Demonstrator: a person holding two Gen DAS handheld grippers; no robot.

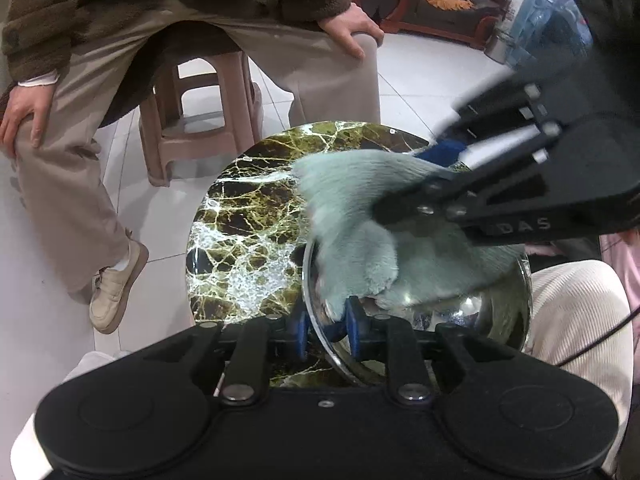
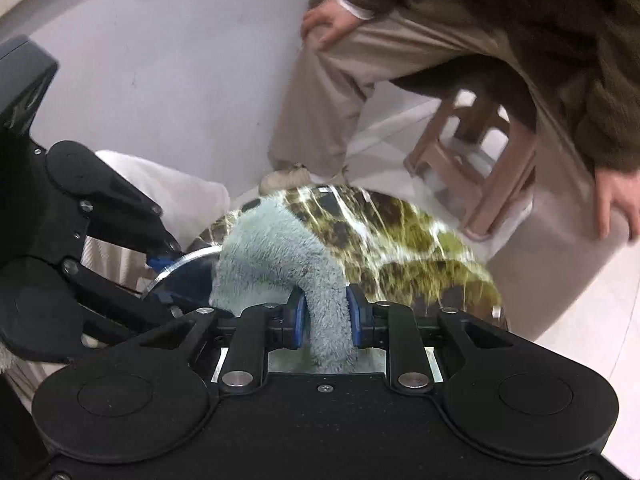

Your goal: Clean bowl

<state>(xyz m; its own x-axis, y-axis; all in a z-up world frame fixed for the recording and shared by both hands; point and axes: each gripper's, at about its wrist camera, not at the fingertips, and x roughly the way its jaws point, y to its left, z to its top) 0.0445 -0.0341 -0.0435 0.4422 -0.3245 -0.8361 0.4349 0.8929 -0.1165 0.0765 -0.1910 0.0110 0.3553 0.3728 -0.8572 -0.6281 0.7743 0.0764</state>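
Observation:
A shiny steel bowl (image 1: 460, 320) stands tilted over a round green marble table (image 1: 248, 232). My left gripper (image 1: 328, 330) is shut on the bowl's rim, one blue pad on each side of it. My right gripper (image 2: 326, 320) is shut on a fluffy pale-green cloth (image 2: 280, 256). In the left wrist view the right gripper (image 1: 432, 172) comes in from the right and presses the cloth (image 1: 380, 220) into the bowl. In the right wrist view the left gripper (image 2: 160, 256) holds the bowl's rim (image 2: 180, 264) at left; the cloth hides most of the bowl.
A person in beige trousers sits on a brown plastic stool (image 1: 200, 120) just behind the table, one shoe (image 1: 116, 292) near its left edge. The holder's white-trousered knees (image 1: 576, 320) flank the table. White tiled floor all around.

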